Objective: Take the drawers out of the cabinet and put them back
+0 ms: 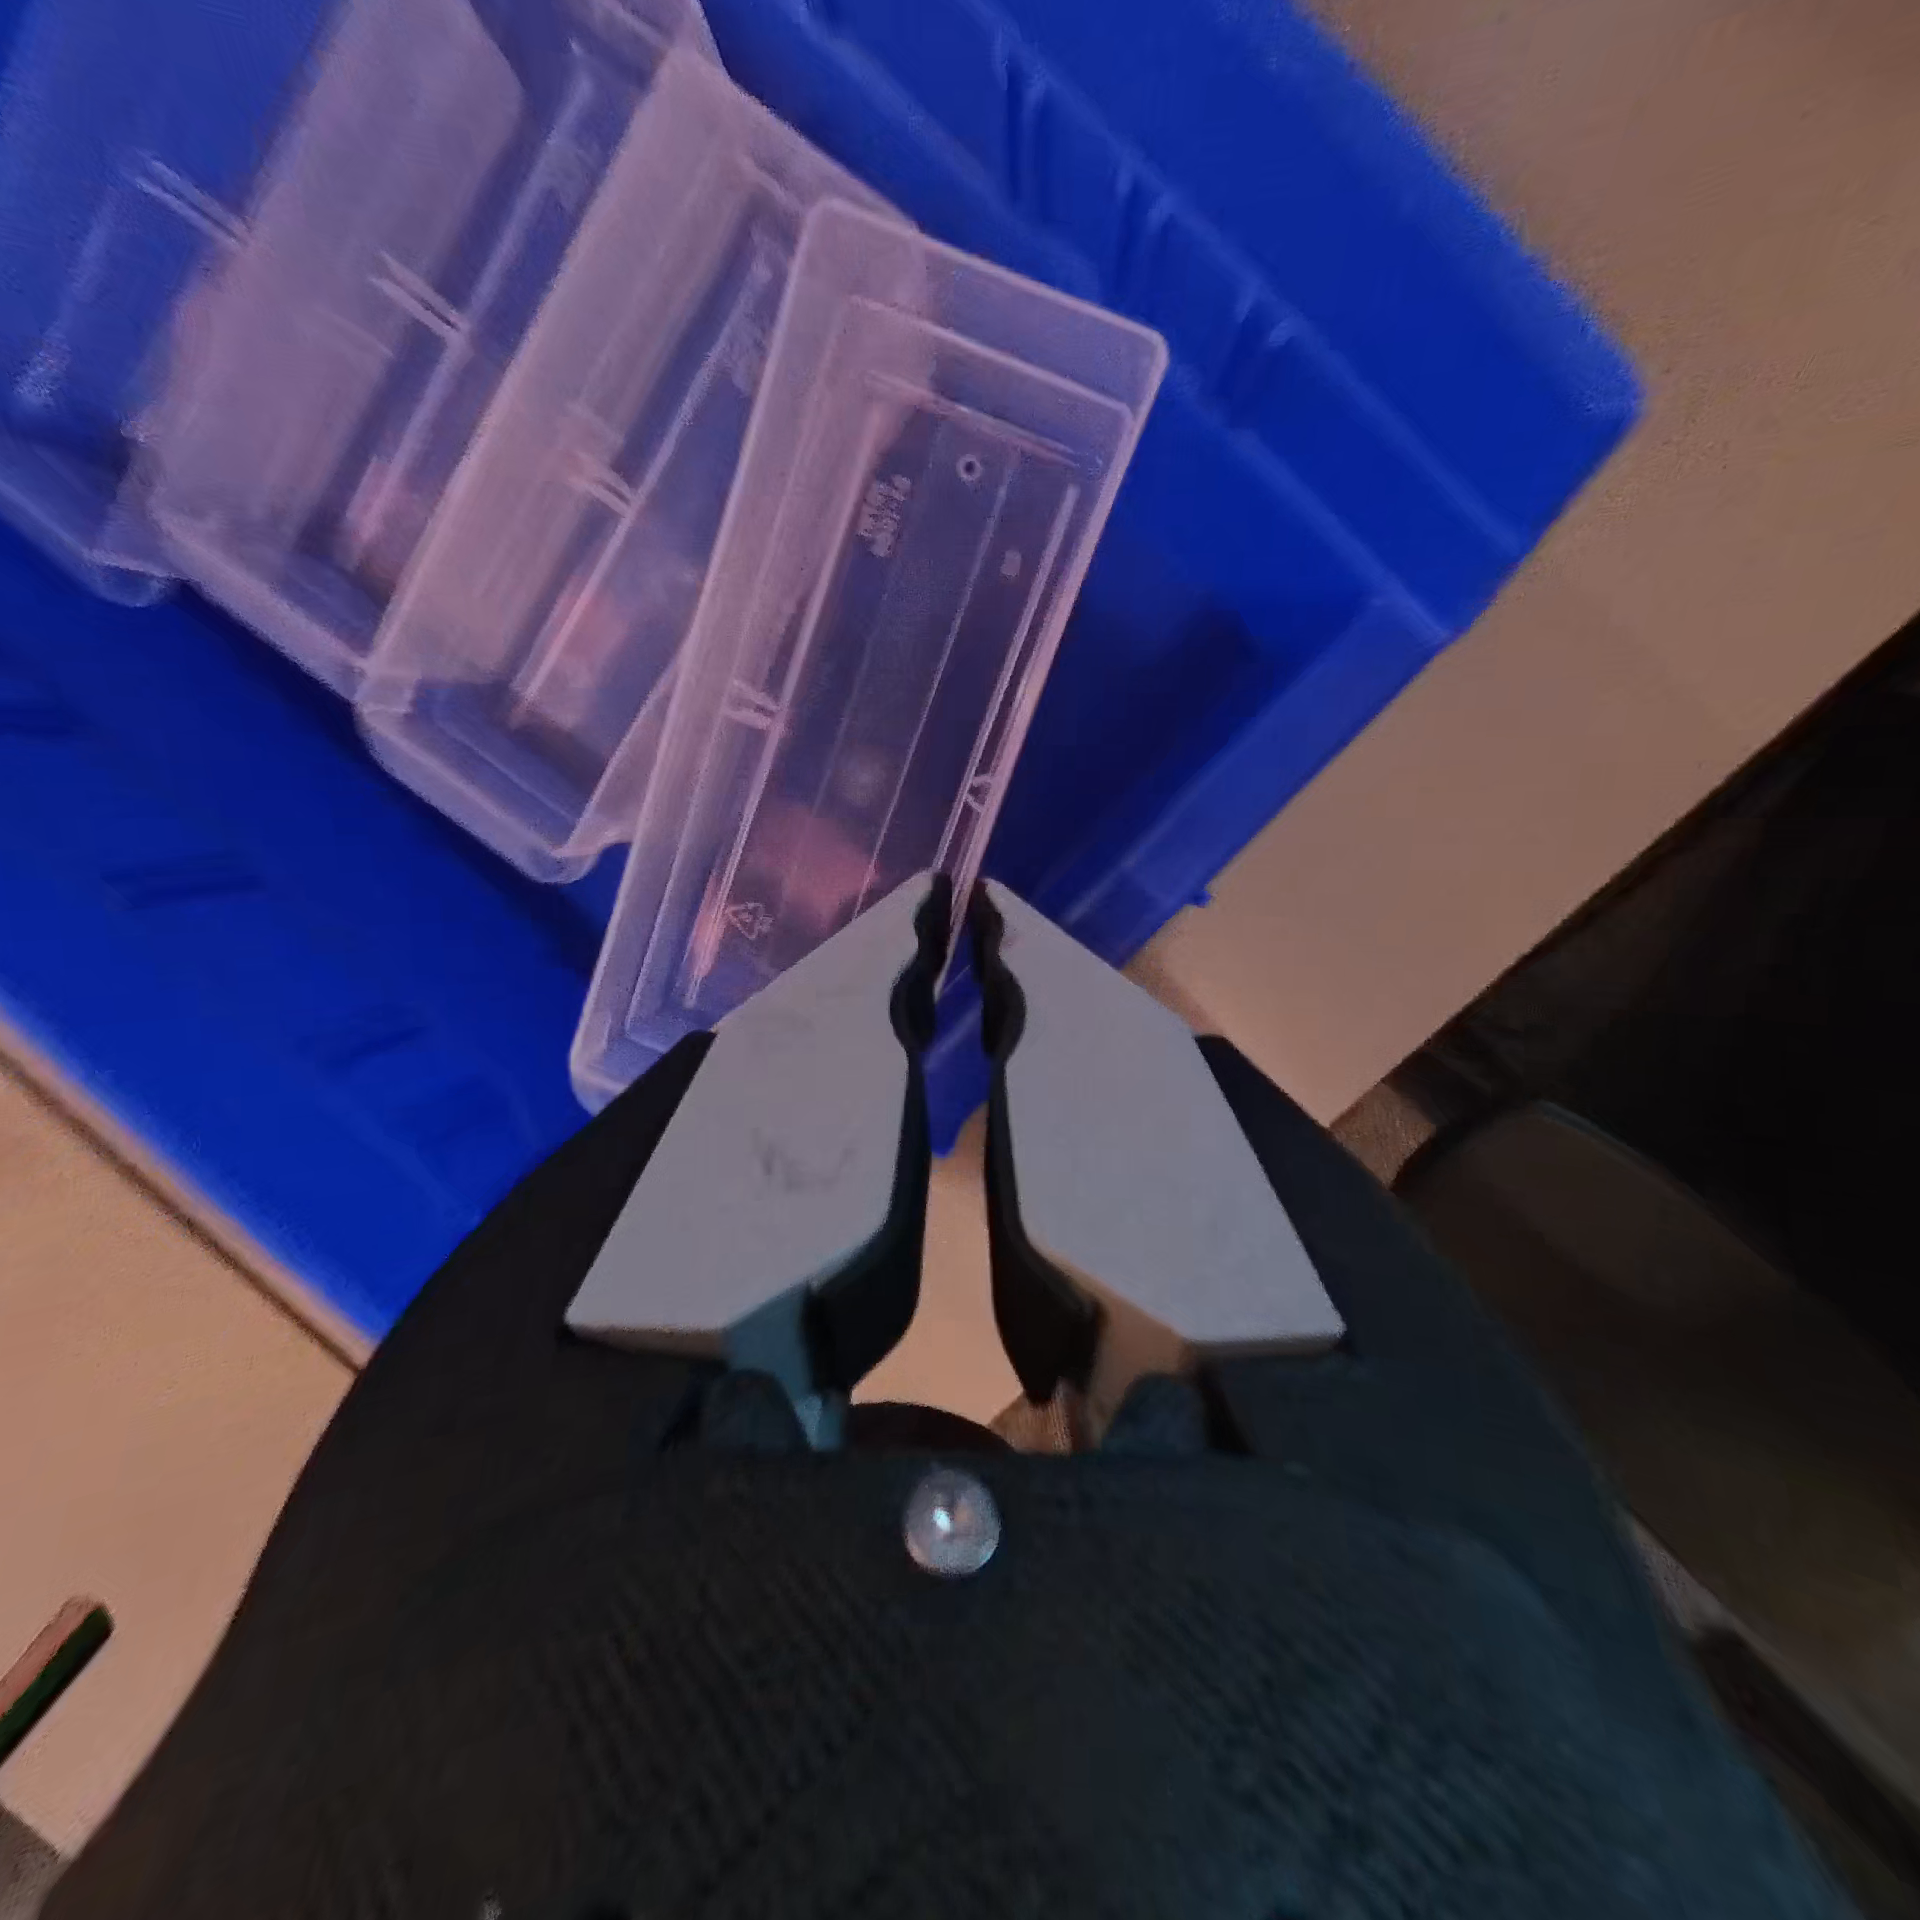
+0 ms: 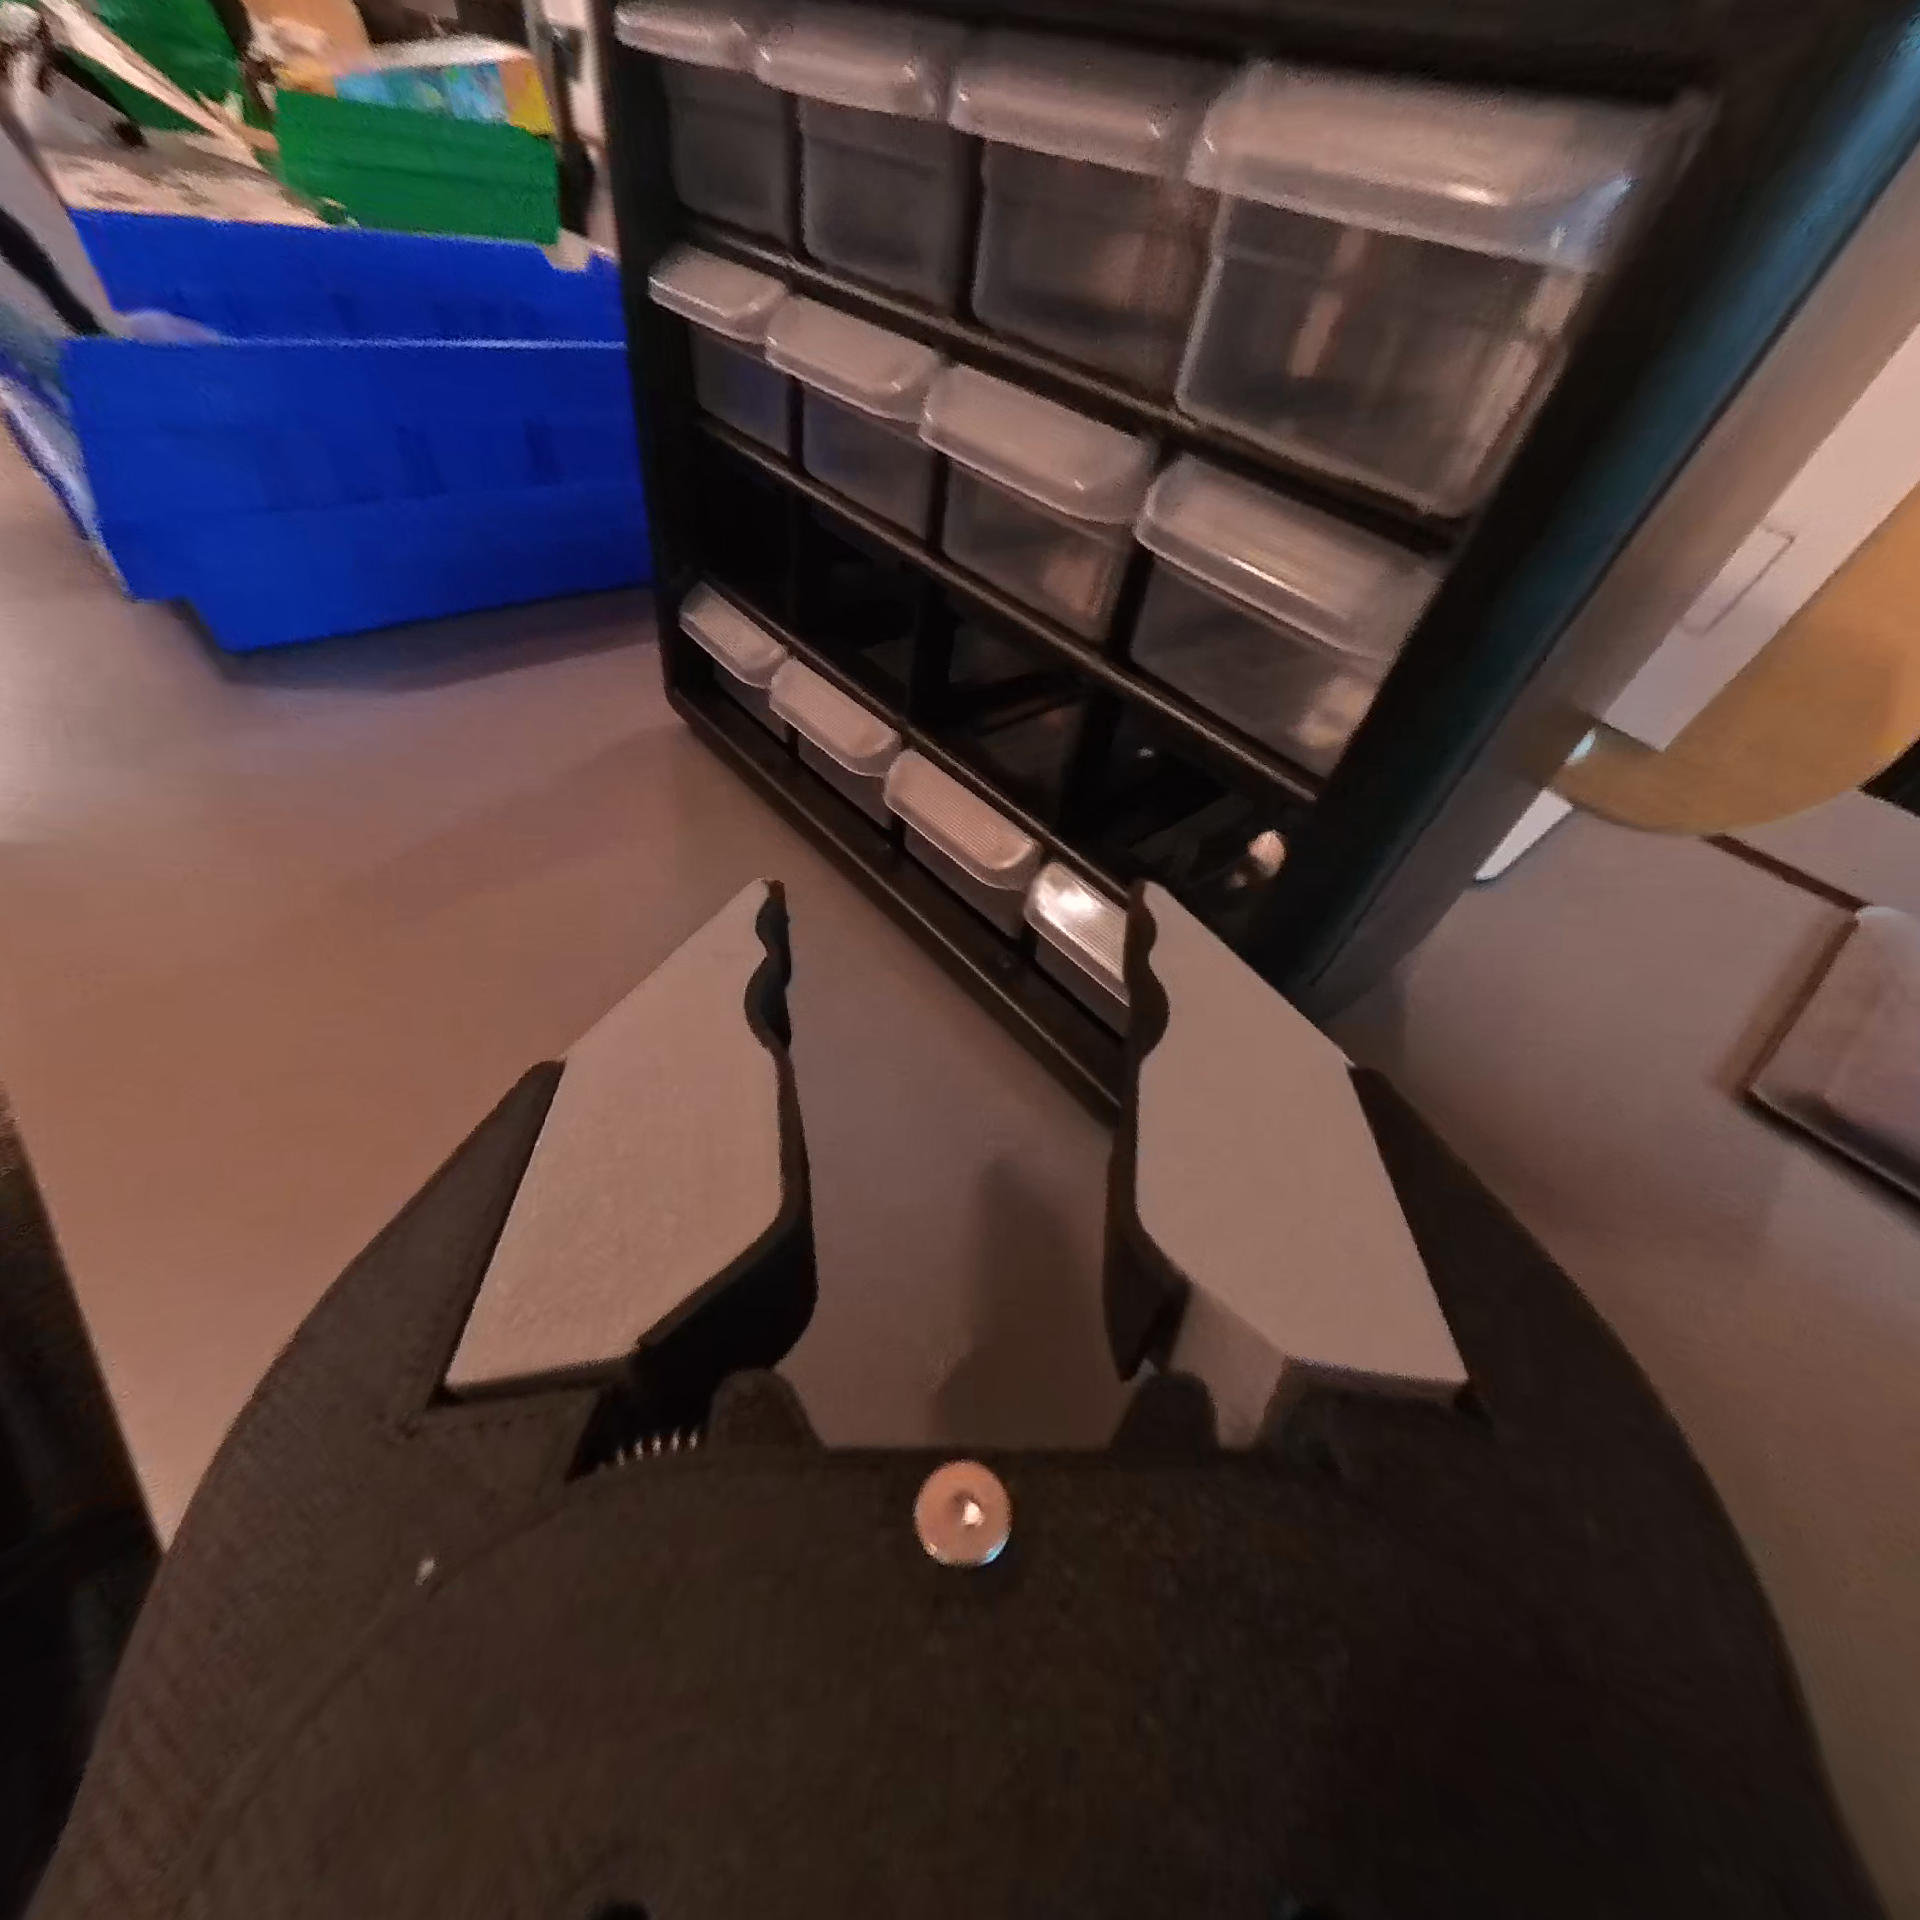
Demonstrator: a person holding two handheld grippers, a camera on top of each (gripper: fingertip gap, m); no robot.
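Note:
In the left wrist view my left gripper is shut on the near edge of a clear plastic drawer and holds it tilted over a blue bin. Other clear drawers lie piled in that bin. In the right wrist view the black cabinet stands on the table, with clear drawers in its upper rows and several empty slots in the third row. My right gripper is open and empty, just in front of the bottom row of drawers.
The blue bin stands left of the cabinet on the beige table. Green boxes and clutter sit behind it. A dark chair is beside the table. A flat dark tile lies at right.

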